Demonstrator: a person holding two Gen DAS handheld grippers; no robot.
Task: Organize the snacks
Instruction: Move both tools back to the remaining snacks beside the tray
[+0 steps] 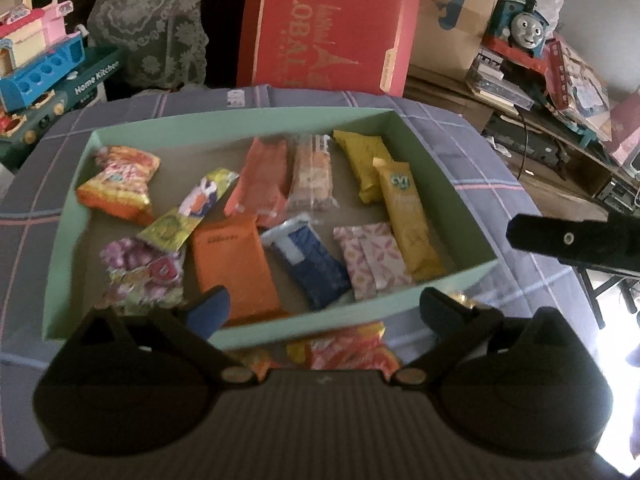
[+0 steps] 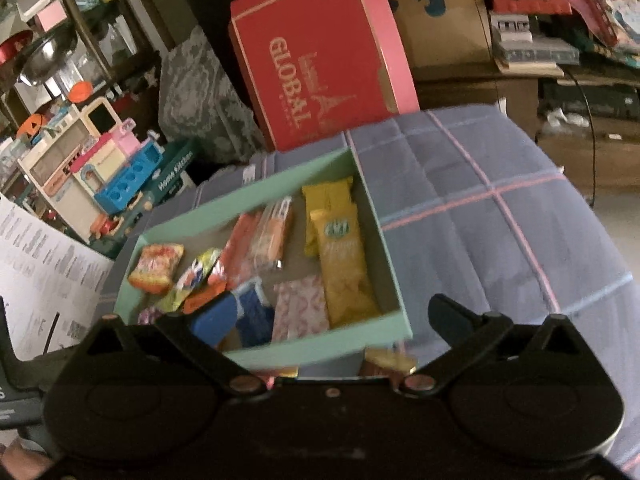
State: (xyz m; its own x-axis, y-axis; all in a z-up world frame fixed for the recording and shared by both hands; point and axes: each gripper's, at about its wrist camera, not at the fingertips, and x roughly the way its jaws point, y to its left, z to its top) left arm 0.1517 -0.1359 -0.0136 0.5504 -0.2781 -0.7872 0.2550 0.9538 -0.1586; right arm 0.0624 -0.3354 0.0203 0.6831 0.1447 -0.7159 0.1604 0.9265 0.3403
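Note:
A mint-green open box (image 1: 64, 240) sits on a plaid blue cloth and holds several snack packets: yellow bars (image 1: 408, 224), an orange packet (image 1: 236, 264), a blue packet (image 1: 316, 268), pink patterned sachets (image 1: 372, 260). The box also shows in the right wrist view (image 2: 384, 240). An orange-yellow snack packet (image 1: 344, 350) lies on the cloth in front of the box, just below my left gripper (image 1: 324, 306), which is open and empty. My right gripper (image 2: 328, 316) is open and empty over the box's near right corner; a yellow packet (image 2: 390, 360) lies beneath it.
A red "Global" box (image 1: 328, 28) stands behind the table. Toy kitchen sets (image 1: 40, 60) are at the left, a train toy (image 1: 524, 28) and cluttered shelves at the right. The other gripper's black finger (image 1: 568, 240) shows at the right edge. The plaid cloth (image 2: 500, 220) stretches right of the box.

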